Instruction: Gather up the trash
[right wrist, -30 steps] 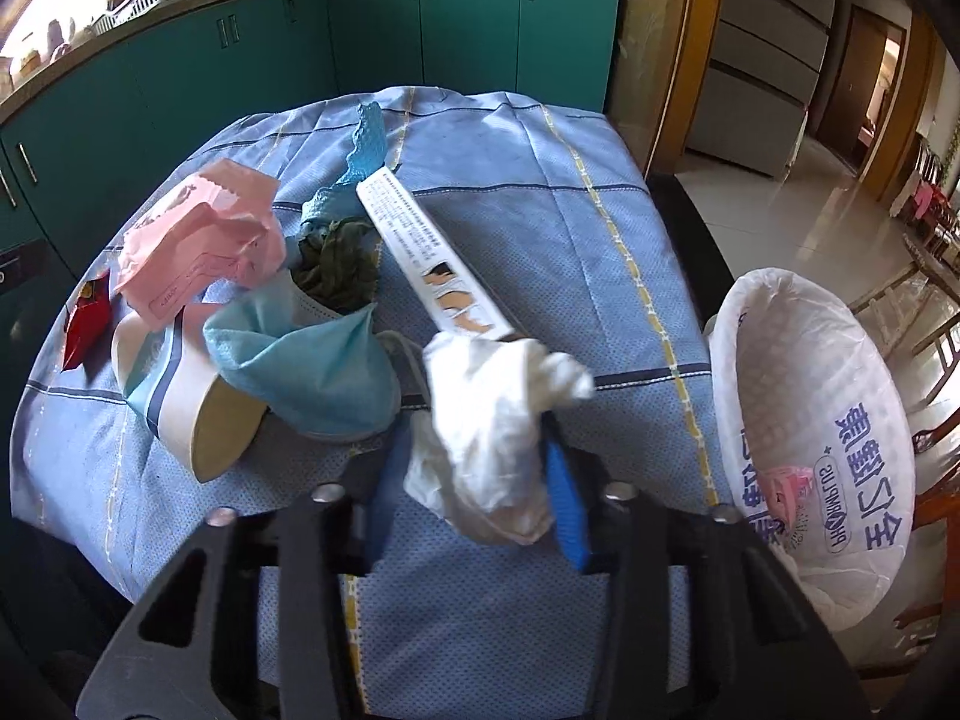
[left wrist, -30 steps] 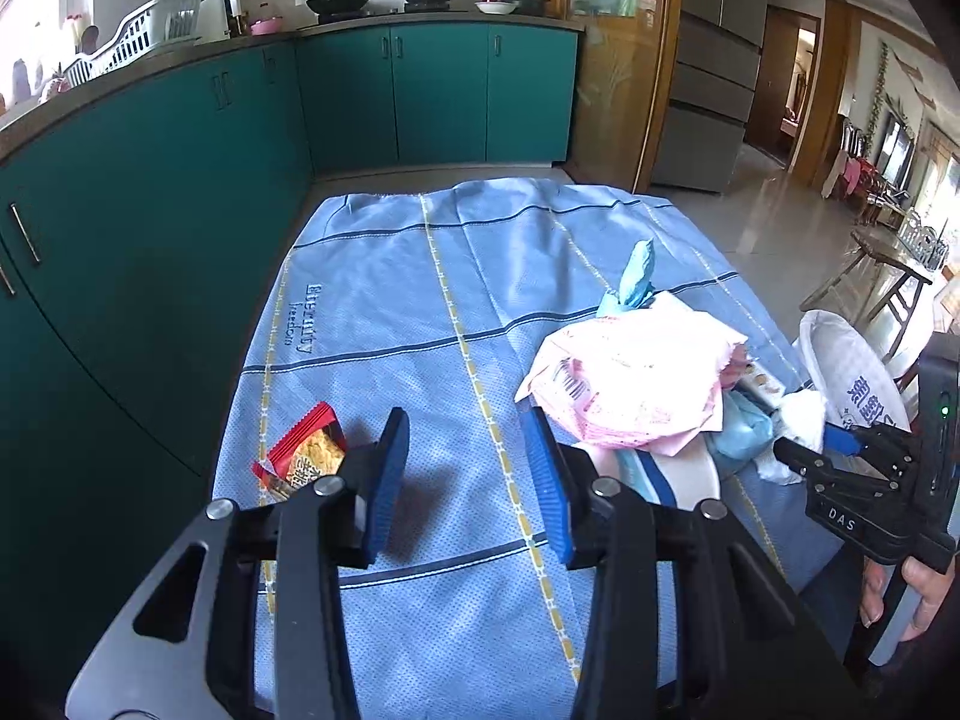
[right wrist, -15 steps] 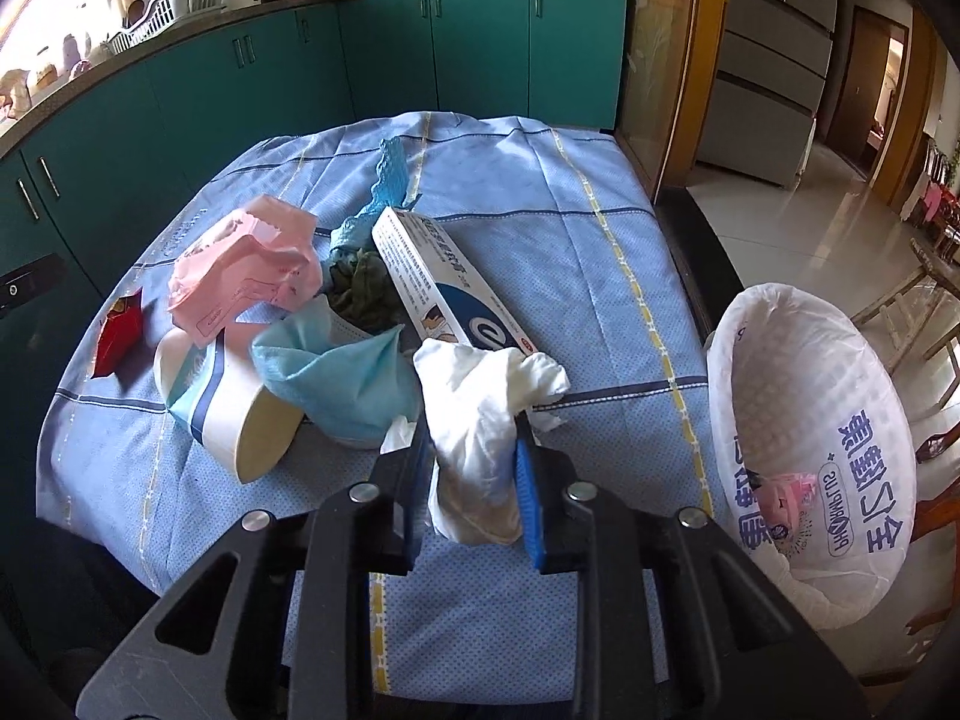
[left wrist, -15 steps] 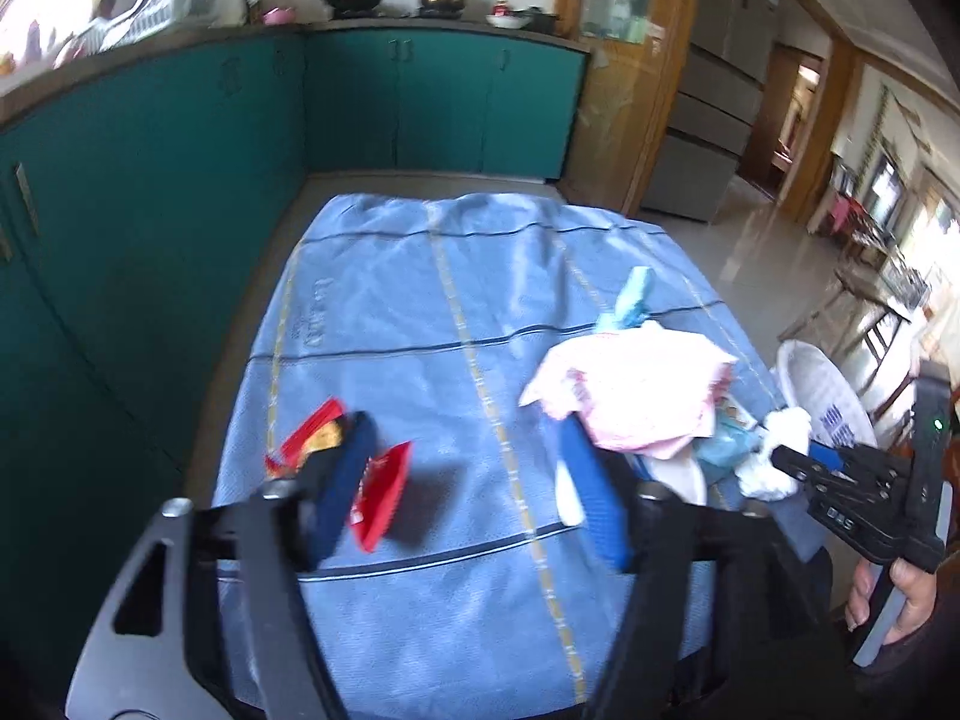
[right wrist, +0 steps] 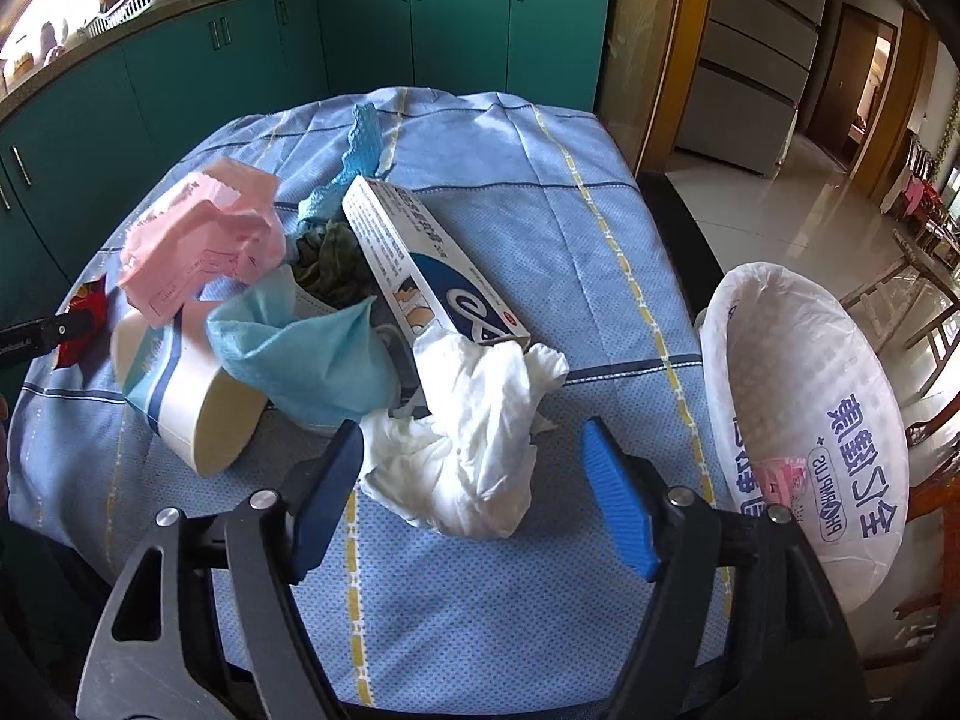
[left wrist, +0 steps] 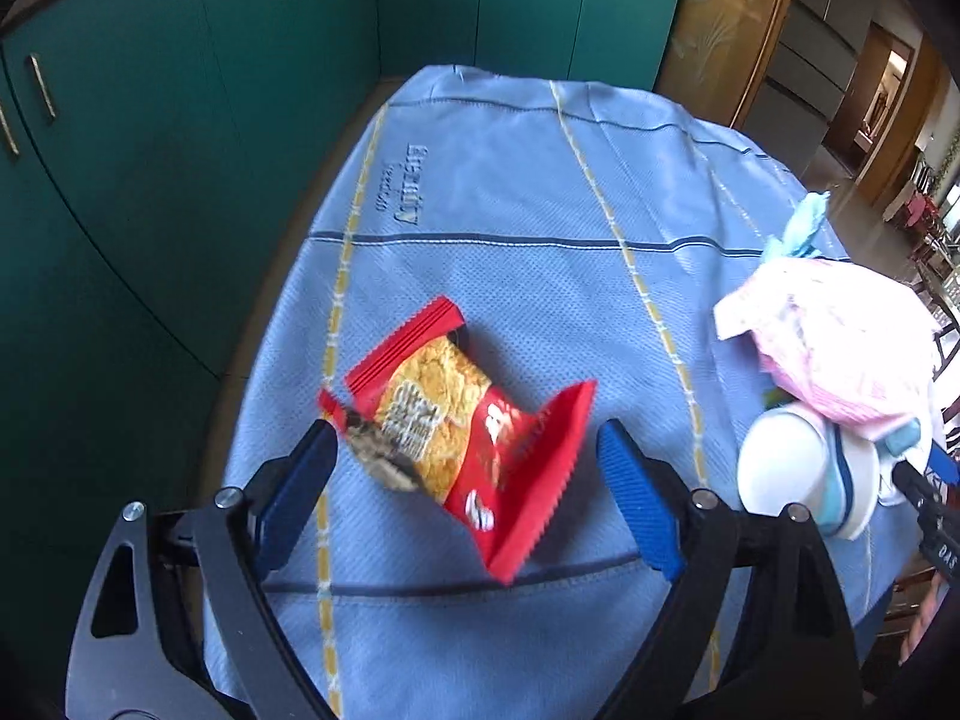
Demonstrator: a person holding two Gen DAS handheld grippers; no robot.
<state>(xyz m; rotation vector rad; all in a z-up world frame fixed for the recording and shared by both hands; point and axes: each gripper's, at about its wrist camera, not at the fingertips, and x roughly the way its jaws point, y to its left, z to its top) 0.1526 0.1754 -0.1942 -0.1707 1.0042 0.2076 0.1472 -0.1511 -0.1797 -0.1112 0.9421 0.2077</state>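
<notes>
Left wrist view: the left gripper [left wrist: 462, 474] stands wide, the red snack wrapper [left wrist: 456, 438] lying loose between its fingers on the blue tablecloth [left wrist: 510, 192]; a pink wrapper [left wrist: 834, 336] sits at 3 o'clock. Right wrist view: the right gripper [right wrist: 474, 492] gapes wide around a crumpled white tissue [right wrist: 468, 450], gripping nothing, with the lined trash bin [right wrist: 804, 360] at 3 o'clock.

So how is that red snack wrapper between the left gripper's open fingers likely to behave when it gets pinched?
The red snack wrapper looks torn open and creased, so it is probably thin, light and floppy, likely to crumple flat. Its glossy film may be slippery. One flap stands up off the tablecloth, giving the open left gripper an edge to catch.
</notes>
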